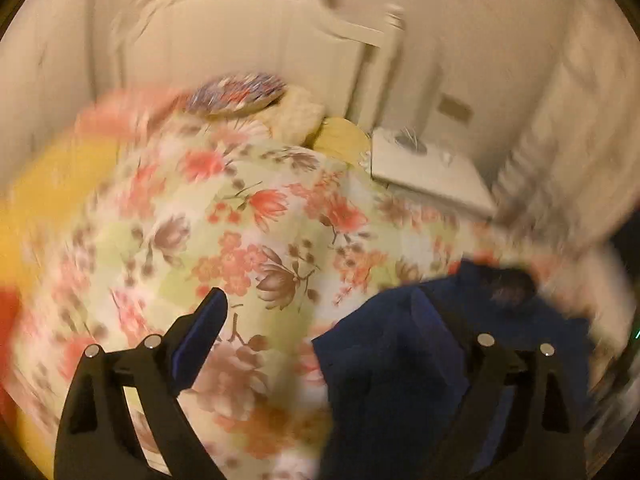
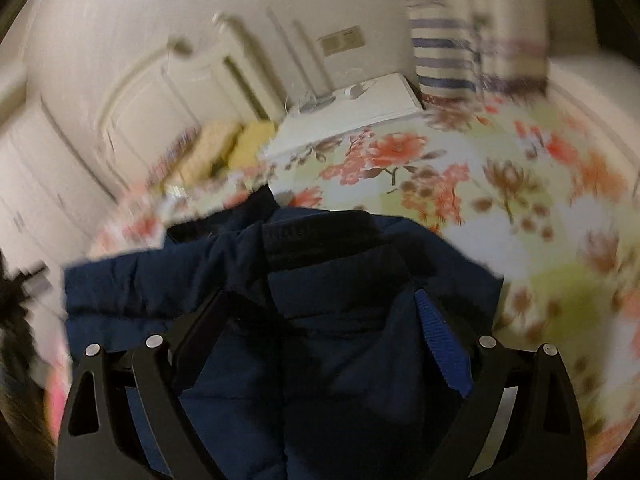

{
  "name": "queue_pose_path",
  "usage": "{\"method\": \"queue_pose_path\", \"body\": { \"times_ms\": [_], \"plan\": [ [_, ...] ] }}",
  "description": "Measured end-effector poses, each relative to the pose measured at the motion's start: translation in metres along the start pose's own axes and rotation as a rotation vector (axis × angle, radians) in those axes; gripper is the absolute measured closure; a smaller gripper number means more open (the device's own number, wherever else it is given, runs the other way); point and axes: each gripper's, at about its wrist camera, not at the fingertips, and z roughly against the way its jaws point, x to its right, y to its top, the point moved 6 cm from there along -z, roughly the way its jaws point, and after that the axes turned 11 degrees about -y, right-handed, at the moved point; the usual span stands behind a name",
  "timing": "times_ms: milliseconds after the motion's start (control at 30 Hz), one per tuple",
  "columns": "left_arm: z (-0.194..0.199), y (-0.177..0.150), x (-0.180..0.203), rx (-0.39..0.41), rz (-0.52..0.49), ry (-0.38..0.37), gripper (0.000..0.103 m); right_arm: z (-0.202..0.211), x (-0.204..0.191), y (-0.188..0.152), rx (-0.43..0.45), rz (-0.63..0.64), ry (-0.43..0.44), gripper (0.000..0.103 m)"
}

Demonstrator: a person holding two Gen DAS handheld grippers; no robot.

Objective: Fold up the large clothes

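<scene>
both grippers point(image 1: 320, 340) point(image 2: 320, 312) spread wide over the blurred navy jacket point(image 2: 320, 340), its edges cut off.

A floral bedspread point(image 1: 256, 216) in pink, brown and pale green fills the middle of the frame, with a white headboard point(image 1: 240, 36) at upper centre, pillows point(image 1: 240, 94) beneath it, and a white bedside table point(image 1: 432, 172) at right.
</scene>
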Motion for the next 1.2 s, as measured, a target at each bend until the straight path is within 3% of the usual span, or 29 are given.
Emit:
{"method": "queue_pose_path", "body": {
  "times_ms": [67, 167, 333, 433, 467, 500, 567, 600, 633, 700, 800, 900, 933, 967, 1067, 1133, 1167, 1200],
  "plan": [
    [-0.006, -0.016, 0.02, -0.008, -0.068, -0.016, 0.011, -0.005, -0.003, 0.004, -0.013, 0.06, -0.034, 0.012],
    [-0.039, -0.036, 0.032, -0.074, -0.035, -0.112, 0.011, -0.02, -0.002, 0.008, -0.087, 0.129, -0.045, 0.01],
    [-0.094, -0.052, 0.049, -0.213, -0.001, -0.184, 0.011, -0.037, 0.004, 0.009, -0.162, 0.145, 0.05, 0.009],
    [-0.121, -0.056, 0.058, -0.244, -0.027, -0.177, 0.011, -0.036, 0.008, 0.007, -0.127, 0.11, 0.098, 0.01],
    [-0.125, -0.056, 0.061, -0.244, -0.034, -0.177, 0.015, -0.032, 0.005, 0.007, -0.098, 0.111, 0.104, 0.019],
    [-0.127, -0.056, 0.064, -0.236, -0.04, -0.181, 0.033, -0.026, 0.003, 0.005, -0.059, 0.124, 0.125, 0.022],
    [-0.123, -0.057, 0.069, -0.201, -0.053, -0.197, 0.053, -0.016, -0.001, 0.002, -0.013, 0.148, 0.13, 0.044],
    [-0.119, -0.056, 0.072, -0.184, -0.072, -0.194, 0.071, -0.008, -0.003, 0.0, 0.02, 0.169, 0.131, 0.051],
    [-0.111, -0.059, 0.077, -0.149, -0.112, -0.192, 0.078, 0.002, -0.005, -0.001, 0.068, 0.195, 0.123, 0.059],
    [-0.095, -0.06, 0.08, -0.095, -0.142, -0.175, 0.085, 0.02, -0.007, -0.002, 0.146, 0.225, 0.116, 0.064],
    [-0.073, -0.063, 0.078, -0.026, -0.147, -0.178, 0.086, 0.044, -0.009, -0.005, 0.224, 0.254, 0.117, 0.065],
    [-0.076, -0.062, 0.07, -0.047, -0.131, -0.168, 0.079, 0.034, -0.007, -0.01, 0.145, 0.258, 0.14, 0.06],
    [-0.08, -0.062, 0.067, -0.063, -0.114, -0.169, 0.075, 0.026, -0.005, -0.01, 0.103, 0.248, 0.153, 0.035],
    [-0.086, -0.062, 0.064, -0.08, -0.093, -0.17, 0.068, 0.015, 0.0, -0.013, 0.045, 0.225, 0.162, 0.017],
    [-0.098, -0.062, 0.056, -0.102, -0.04, -0.157, 0.05, 0.0, 0.002, -0.015, -0.003, 0.198, 0.167, 0.019],
    [-0.102, -0.064, 0.054, -0.108, -0.035, -0.155, 0.05, 0.001, 0.0, -0.013, 0.023, 0.211, 0.149, 0.026],
    [-0.102, -0.064, 0.054, -0.106, -0.037, -0.157, 0.057, 0.003, -0.001, -0.012, 0.034, 0.215, 0.137, 0.04],
    [-0.098, -0.065, 0.056, -0.096, -0.042, -0.17, 0.074, 0.005, 0.0, -0.012, 0.053, 0.218, 0.122, 0.049]
  ]
}}
